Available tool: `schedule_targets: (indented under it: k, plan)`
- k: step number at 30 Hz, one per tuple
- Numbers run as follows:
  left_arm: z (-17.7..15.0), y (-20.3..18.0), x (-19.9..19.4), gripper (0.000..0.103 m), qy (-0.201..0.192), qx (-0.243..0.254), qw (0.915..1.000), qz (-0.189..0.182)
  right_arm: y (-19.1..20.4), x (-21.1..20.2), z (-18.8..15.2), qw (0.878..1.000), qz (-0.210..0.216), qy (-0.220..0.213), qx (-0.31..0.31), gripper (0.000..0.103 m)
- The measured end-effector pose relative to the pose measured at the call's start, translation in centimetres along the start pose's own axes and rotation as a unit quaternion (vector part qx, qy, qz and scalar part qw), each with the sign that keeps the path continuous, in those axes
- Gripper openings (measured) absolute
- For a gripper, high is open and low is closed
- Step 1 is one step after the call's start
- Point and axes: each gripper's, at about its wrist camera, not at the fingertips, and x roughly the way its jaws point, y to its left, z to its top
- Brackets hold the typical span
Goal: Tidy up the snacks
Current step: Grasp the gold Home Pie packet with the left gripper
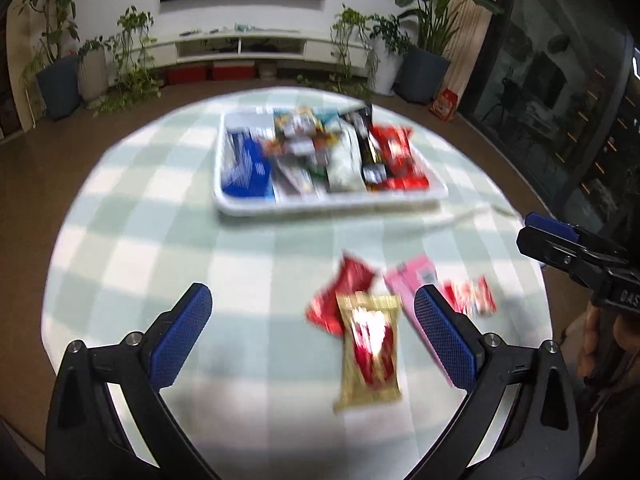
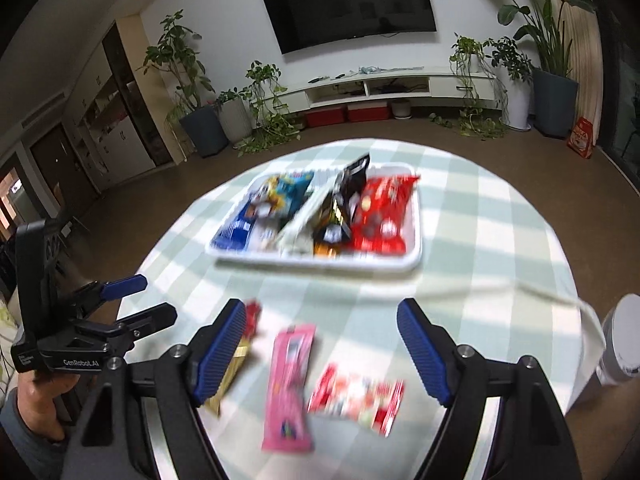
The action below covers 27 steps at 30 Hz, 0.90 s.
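Both grippers empty, fingers spread wide, nothing between the pads. White tray (image 1: 332, 204) on the checked worktop (image 1: 160, 216) already packed with snacks; four packets loose on the worktop, all on the near side of the tray. Gold packet (image 1: 370, 354) lies just ahead of the left gripper (image 1: 316, 340), toward its right finger, long axis running roughly away from the tray, overlapping a red packet (image 1: 340, 296). Pink packet (image 2: 290, 384) sits between the right gripper (image 2: 324, 350) fingers, long axis also tray-ward; red-and-white packet (image 2: 356, 398) beside it. Left nearer gold, right nearer pink. Frames blurred, labels unreadable.
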Motion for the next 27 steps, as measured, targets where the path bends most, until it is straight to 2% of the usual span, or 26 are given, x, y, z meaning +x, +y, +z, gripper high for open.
schedule_targets:
  k: [2, 7, 14, 22, 27]
  plan:
    - [-1.7, -0.9, 0.0, 0.103, 0.01, 0.008, 0.9998, 0.017, 0.5, -0.5, -1.8, 1.0, 0.001, 0.004, -0.002, 0.083]
    - [-4.1, -2.3, 0.6, 0.103, 0.017, 0.01, 0.9996, 0.022, 0.4, -1.3, -4.4, 1.0, -0.001, 0.006, 0.011, 0.083]
    - [-3.7, -3.3, 2.7, 0.103, 0.034, 0.027, 0.9987, 0.026, -1.0, -1.4, -6.0, 0.999, -0.008, 0.013, 0.038, 0.083]
    - [-3.1, -3.5, 5.3, 0.103, 0.054, 0.048, 0.9962, 0.049, -0.4, -0.7, -6.5, 0.999, -0.011, 0.022, 0.024, 0.083]
    - [-3.1, -2.8, 5.9, 0.102, 0.054, 0.04, 0.9969, 0.042, -0.3, -0.5, -6.5, 0.999, -0.015, 0.023, 0.015, 0.083]
